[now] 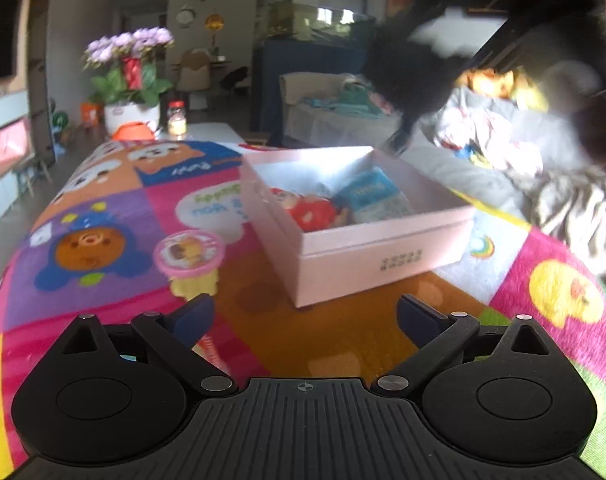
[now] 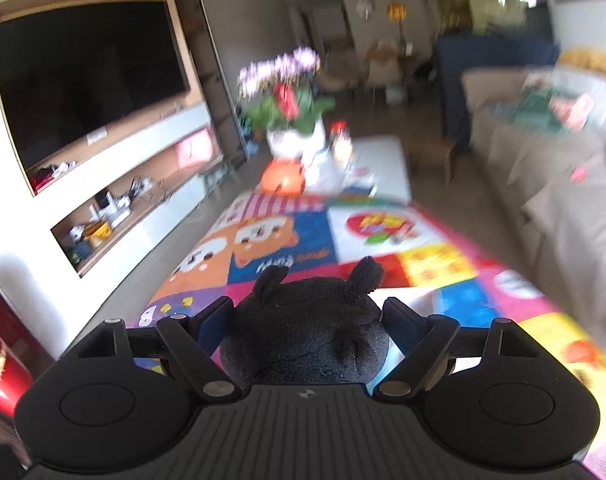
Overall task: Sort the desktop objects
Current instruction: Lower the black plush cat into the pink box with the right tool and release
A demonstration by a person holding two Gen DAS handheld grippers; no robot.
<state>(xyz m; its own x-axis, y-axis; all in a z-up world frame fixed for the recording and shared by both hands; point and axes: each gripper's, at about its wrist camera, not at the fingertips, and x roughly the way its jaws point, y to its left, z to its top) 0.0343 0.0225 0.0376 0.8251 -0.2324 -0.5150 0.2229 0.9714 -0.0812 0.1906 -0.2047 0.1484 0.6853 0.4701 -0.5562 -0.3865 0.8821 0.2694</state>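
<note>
A pink box point(image 1: 383, 252) stands open on the colourful mat point(image 1: 115, 208); a red toy point(image 1: 311, 210) and a blue-white packet point(image 1: 373, 198) lie in it. A pink-lidded yellow cup point(image 1: 191, 258) stands left of the box, just ahead of my left gripper point(image 1: 305, 316), which is open and empty. My right gripper point(image 2: 305, 314) is shut on a black plush toy point(image 2: 307, 332), held high above the mat point(image 2: 287, 240). In the left wrist view the plush point(image 1: 415, 64) and right gripper show blurred above the box's far right corner.
A potted plant with purple flowers point(image 1: 129, 76), an orange object point(image 1: 133, 131) and a jar point(image 1: 177, 118) stand at the table's far end. A sofa with clothes point(image 1: 503, 140) runs along the right. A TV wall unit point(image 2: 87, 80) is on the left.
</note>
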